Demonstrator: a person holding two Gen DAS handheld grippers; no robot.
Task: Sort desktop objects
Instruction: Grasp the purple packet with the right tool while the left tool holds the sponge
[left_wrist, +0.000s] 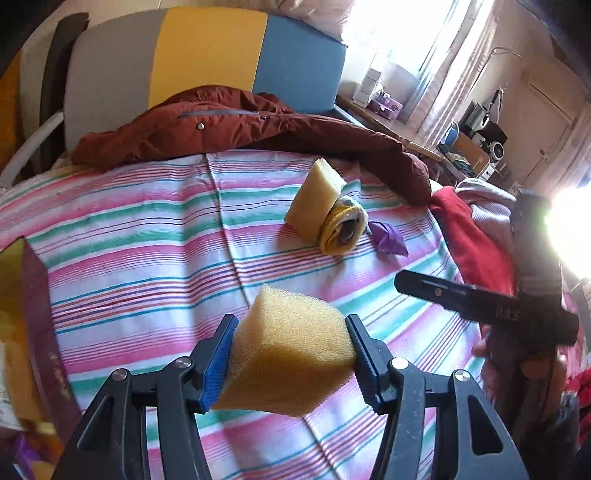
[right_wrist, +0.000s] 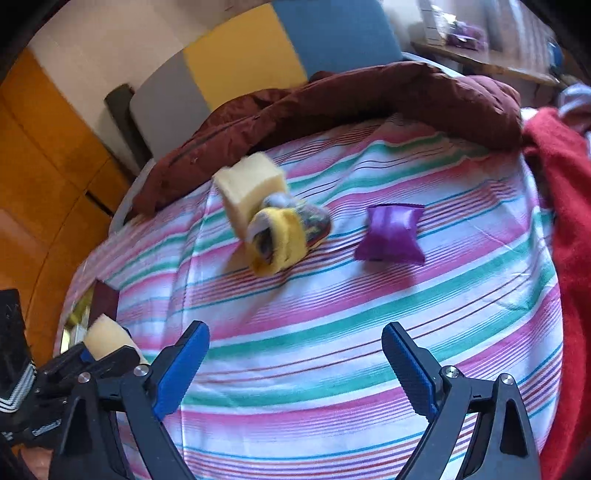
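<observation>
My left gripper (left_wrist: 291, 332) is shut on a coarse yellow sponge (left_wrist: 291, 354), squeezing it between the blue pads above the striped bed sheet (left_wrist: 147, 258); the same sponge (right_wrist: 107, 338) shows at the lower left of the right wrist view. Further back on the sheet lie a pale yellow sponge (left_wrist: 314, 195) (right_wrist: 251, 188), a rolled yellow-edged sock (left_wrist: 343, 232) (right_wrist: 280, 236) leaning against it, and a purple packet (left_wrist: 388, 240) (right_wrist: 391, 236). My right gripper (right_wrist: 295, 332) hangs open and empty over the sheet, short of the packet. One of its black fingers (left_wrist: 436, 290) shows at the right.
A maroon box (left_wrist: 33, 314) (right_wrist: 105, 295) with items inside stands at the bed's left edge. A dark red jacket (left_wrist: 258, 125) lies across the back, in front of a grey, yellow and blue headboard (left_wrist: 207, 55). Red clothing (left_wrist: 476, 243) is piled at the right.
</observation>
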